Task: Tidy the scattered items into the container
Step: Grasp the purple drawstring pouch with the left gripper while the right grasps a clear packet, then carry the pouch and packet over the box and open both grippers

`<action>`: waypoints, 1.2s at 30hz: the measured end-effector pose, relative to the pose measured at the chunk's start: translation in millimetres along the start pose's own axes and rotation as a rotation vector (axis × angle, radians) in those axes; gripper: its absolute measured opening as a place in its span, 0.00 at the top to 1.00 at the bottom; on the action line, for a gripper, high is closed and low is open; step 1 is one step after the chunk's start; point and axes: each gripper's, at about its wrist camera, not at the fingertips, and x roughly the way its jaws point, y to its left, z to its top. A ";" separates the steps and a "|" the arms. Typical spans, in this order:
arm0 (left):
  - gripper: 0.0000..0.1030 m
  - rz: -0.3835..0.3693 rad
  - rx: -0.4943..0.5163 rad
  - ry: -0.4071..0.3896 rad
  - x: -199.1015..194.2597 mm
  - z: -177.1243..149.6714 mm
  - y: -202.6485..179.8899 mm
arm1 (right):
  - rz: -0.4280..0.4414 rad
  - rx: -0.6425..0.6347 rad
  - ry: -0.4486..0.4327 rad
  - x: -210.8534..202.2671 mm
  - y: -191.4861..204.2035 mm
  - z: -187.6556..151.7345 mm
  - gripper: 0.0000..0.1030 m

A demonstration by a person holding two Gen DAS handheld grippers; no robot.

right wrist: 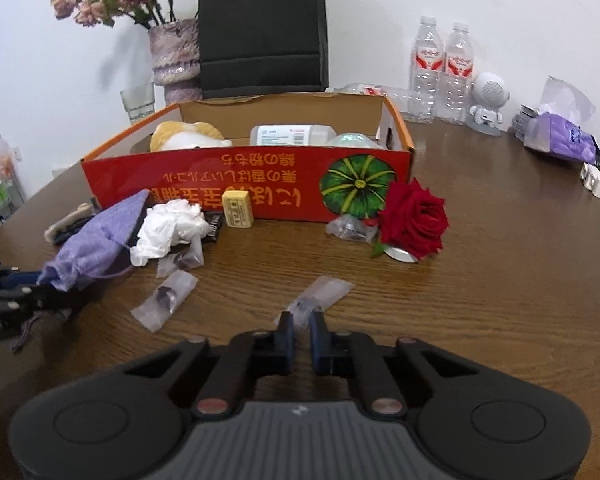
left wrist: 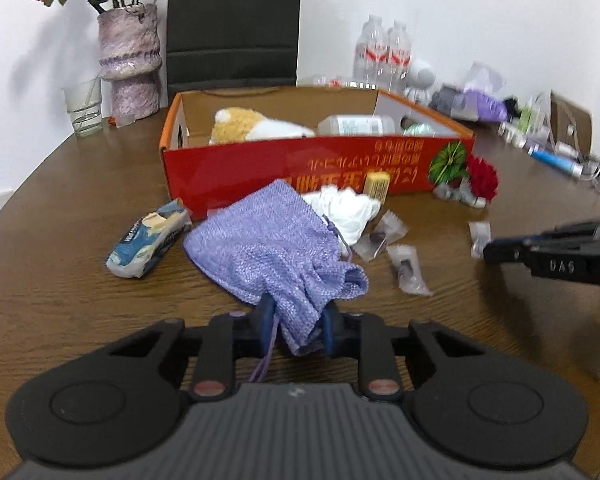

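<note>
So right now my left gripper (left wrist: 298, 326) is clamped on the gathered neck of the lilac knitted drawstring pouch (left wrist: 268, 248), with the rest of the pouch lying on the brown wood-grain table (left wrist: 60, 300) just in front of the red cardboard box with the orange rim (left wrist: 300, 164). I'd call this the start of the carry step for the pouch: grabbed, not lifted clear yet as far as I can tell. My right gripper (right wrist: 301, 326) has its fingers close together at the near end of a small clear plastic sachet with something dark inside (right wrist: 320, 294); there's a narrow gap showing, so I honestly can't tell if it's pinching the wrapper. The box already has a tan-and-white plush toy (right wrist: 188, 136) and a white plastic bottle lying on its side (right wrist: 292, 135) in it. Still loose out front: a crumpled white tissue (right wrist: 168, 226), a small yellow rectangular block (right wrist: 237, 209), a red rose (right wrist: 414, 220) and another clear sachet (right wrist: 166, 300). Next move, I reckon, is lifting the pouch high enough to clear the front wall, since it's floppy and the purple cord dangles, then dropping it in the open middle.
</note>
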 end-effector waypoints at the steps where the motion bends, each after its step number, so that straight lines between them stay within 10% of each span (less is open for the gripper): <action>1: 0.78 -0.007 -0.005 -0.009 -3.2 0.5 0.6 | 0.001 0.003 -0.007 -2.5 -1.7 -1.0 0.93; 7: 0.78 -0.020 0.009 -0.084 -27.1 9.1 0.2 | 0.004 0.006 -0.040 -14.4 -2.5 3.3 0.94; 12: 0.78 -0.026 0.004 -0.093 -30.9 11.6 -3.1 | -0.029 0.072 -0.003 0.2 -4.6 17.0 0.53; 16: 0.78 -0.034 -0.009 -0.090 -30.9 10.7 -1.4 | -0.081 0.039 0.041 20.5 3.3 19.1 0.60; 19: 0.78 -0.039 -0.033 -0.096 -33.8 10.3 5.0 | -0.069 0.012 0.035 19.5 7.0 16.2 0.84; 36: 0.78 -0.095 -0.031 -0.244 -66.4 56.3 11.5 | 0.008 0.001 -0.165 -43.7 -3.5 53.6 0.85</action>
